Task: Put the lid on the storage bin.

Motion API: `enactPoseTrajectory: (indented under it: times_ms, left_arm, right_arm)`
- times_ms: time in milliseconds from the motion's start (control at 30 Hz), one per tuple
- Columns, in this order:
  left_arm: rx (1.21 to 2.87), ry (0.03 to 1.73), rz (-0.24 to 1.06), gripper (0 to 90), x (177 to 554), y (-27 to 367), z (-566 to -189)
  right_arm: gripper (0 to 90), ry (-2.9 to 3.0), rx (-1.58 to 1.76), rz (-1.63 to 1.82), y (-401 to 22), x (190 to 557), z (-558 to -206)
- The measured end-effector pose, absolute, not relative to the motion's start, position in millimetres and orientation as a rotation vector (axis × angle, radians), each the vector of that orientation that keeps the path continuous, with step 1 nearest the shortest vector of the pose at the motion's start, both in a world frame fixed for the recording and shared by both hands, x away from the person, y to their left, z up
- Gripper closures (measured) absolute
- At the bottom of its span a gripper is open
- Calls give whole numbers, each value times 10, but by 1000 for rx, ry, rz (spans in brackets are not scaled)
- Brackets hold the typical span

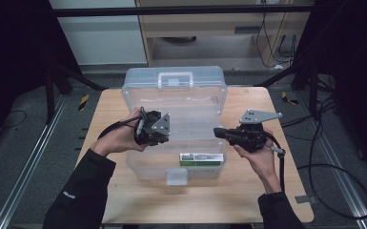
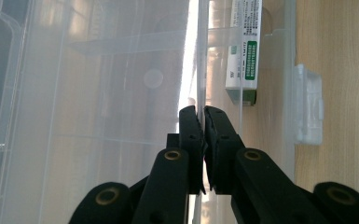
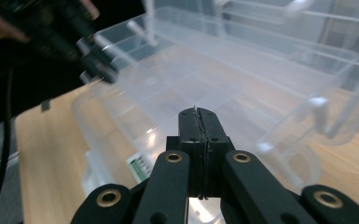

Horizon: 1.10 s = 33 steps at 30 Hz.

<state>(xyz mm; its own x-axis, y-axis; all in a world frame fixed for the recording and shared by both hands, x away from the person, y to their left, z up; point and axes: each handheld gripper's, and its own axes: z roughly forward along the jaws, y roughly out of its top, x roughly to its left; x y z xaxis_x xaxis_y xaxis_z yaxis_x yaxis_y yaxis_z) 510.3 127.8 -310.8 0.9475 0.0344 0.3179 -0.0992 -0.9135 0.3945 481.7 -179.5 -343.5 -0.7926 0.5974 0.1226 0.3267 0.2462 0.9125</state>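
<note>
At mid-surface, left tool clenched on a thin clear divider wall of the open plastic box, seemingly to steady it, right tool clamped empty just beside its right rim.

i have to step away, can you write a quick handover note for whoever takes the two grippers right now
Left gripper: shut on the thin clear wall inside the clear plastic box.
Right gripper: shut, nothing between its jaws, held at the box's right side.
Things: the box sits mid-table with its lid swung open at the back. A small green and white carton lies inside near the front wall, beside the latch.
Done: lid is open, carton is in the box.
Left: probably letting go of the clear wall, then closing and latching the lid; that is a guess.
</note>
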Motion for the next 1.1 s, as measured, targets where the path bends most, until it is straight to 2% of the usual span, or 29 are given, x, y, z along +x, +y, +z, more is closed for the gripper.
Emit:
enactPoseTrajectory:
  times_ms: [600,1100]
  left_arm:
    - [2670,-50,448,854,5069,1303,-3143]
    - [2692,-72,446,847,4989,1271,-3202]
  right_arm:
    - [900,2083,1029,1547,-1842,5147,-3394]
    - [900,2064,1073,1517,-1850,5215,-3416]
